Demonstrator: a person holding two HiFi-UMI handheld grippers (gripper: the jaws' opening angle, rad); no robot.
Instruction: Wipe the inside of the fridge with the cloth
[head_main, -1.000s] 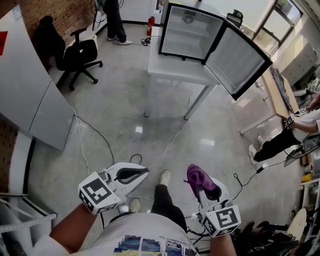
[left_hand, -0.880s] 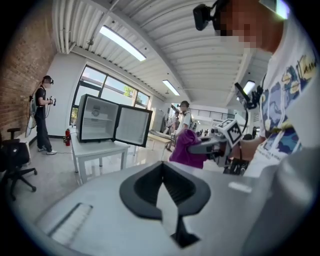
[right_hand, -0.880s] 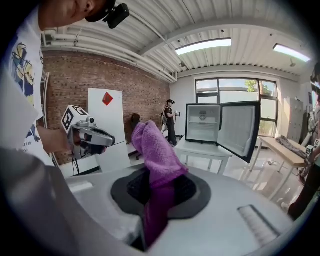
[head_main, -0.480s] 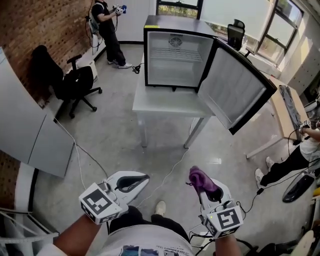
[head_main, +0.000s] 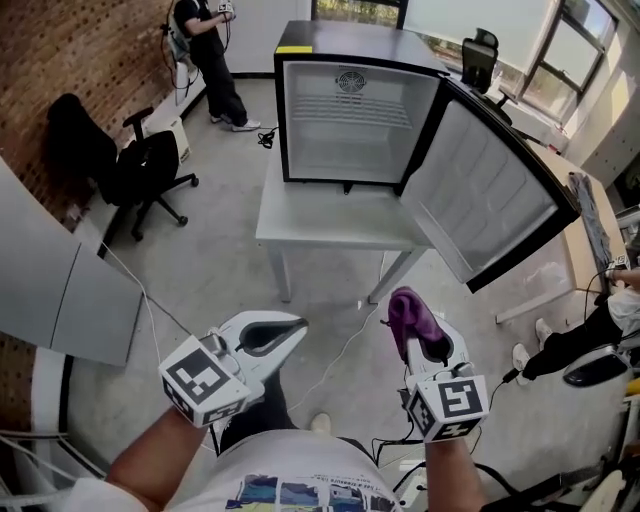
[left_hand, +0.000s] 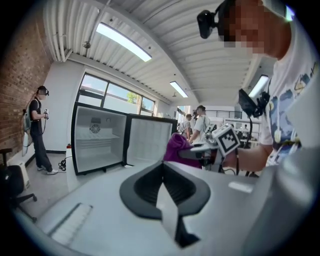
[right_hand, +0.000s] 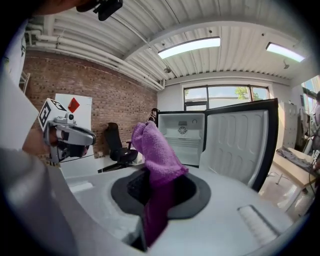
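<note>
Jaws of right gripper (head_main: 412, 338) pinch cloth (head_main: 408, 312) — fridge (head_main: 350, 120) open.

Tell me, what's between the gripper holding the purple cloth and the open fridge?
The head view shows bare grey floor crossed by a white cable, then the front of the white table the fridge stands on.

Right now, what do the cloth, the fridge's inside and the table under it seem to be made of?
Cloth: likely microfibre or terry, purple; fuzzy nap, soft folds.
Fridge inside: probably moulded plastic, white and smooth; even, faint sheen.
Table: pale grey matt top, perhaps laminate or painted metal; the look leaves it open.
</note>
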